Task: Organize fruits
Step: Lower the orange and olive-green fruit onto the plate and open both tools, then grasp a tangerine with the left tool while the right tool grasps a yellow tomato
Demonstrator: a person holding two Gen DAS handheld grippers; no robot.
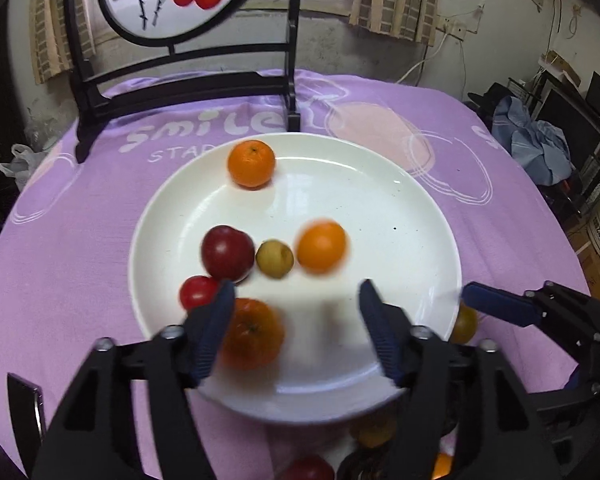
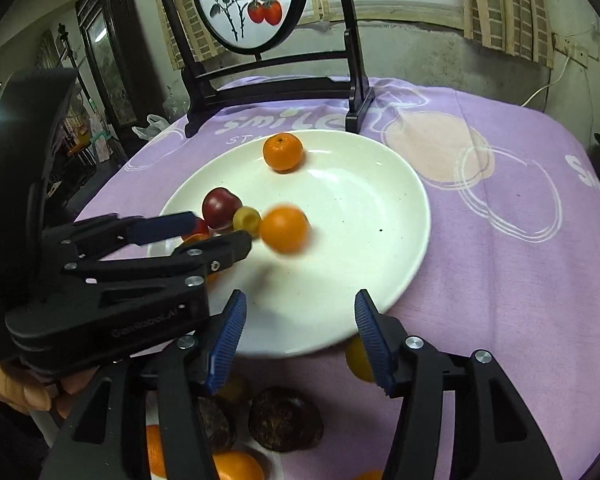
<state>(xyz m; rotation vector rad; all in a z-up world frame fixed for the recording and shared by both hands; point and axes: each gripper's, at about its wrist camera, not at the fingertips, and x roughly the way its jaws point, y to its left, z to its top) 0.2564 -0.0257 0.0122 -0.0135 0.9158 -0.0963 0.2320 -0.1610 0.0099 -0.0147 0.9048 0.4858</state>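
Observation:
A white plate (image 1: pixel 400 208) holds several fruits: an orange (image 1: pixel 251 168) at the far side, a dark red plum (image 1: pixel 227 254), a small yellow-green fruit (image 1: pixel 275 259), a small red fruit (image 1: pixel 198 292), and two blurred oranges (image 1: pixel 322 246) (image 1: pixel 252 334). My left gripper (image 1: pixel 296 308) stands open over the plate's near part; the nearer orange lies against its left finger, not pinched. My right gripper (image 2: pixel 300 320) is open over the near rim with nothing between its fingers. In the right wrist view the left gripper (image 2: pixel 216 232) reaches in from the left, beside the blurred orange (image 2: pixel 284 229).
Off the plate, a yellow fruit (image 2: pixel 356 356) sits by the near rim. Two dark wrinkled fruits (image 2: pixel 284 418) and more oranges (image 2: pixel 236 466) lie closer in. A black stand with a round painted screen (image 2: pixel 260 52) rises behind the plate on the purple cloth (image 2: pixel 500 240).

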